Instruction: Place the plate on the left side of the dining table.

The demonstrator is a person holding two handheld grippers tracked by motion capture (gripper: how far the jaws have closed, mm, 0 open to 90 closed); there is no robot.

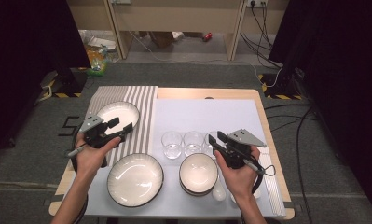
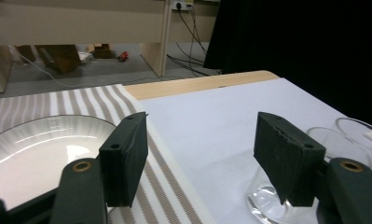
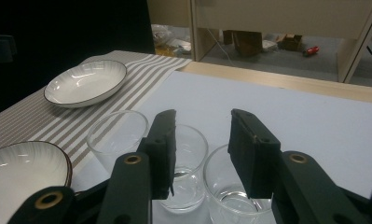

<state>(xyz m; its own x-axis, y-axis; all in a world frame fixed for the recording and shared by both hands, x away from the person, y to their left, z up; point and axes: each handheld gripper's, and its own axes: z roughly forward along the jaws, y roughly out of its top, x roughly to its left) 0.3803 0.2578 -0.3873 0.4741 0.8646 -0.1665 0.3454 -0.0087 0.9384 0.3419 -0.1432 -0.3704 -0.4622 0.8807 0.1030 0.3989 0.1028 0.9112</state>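
A white dark-rimmed plate [image 1: 120, 112] lies on the striped cloth [image 1: 144, 100] at the back left. My left gripper [image 1: 121, 125] hovers over its near right rim, open with nothing between its jaws; from it I see the plate [image 2: 34, 149] to the left and a clear glass [image 2: 272, 200] to the right. Three clear glasses [image 1: 172, 143] stand in a row mid-table. My right gripper [image 1: 216, 138] is just behind the rightmost one, open and empty. Past its fingertips [image 3: 167, 140] stand the glasses [image 3: 188, 154].
A large ribbed plate [image 1: 135, 179] and a stack of white bowls [image 1: 198, 173] sit at the table's front. A white spoon [image 1: 218, 192] lies by the bowls. Pale sticks [image 1: 272, 179] run along the right edge. Cables cross the floor beyond.
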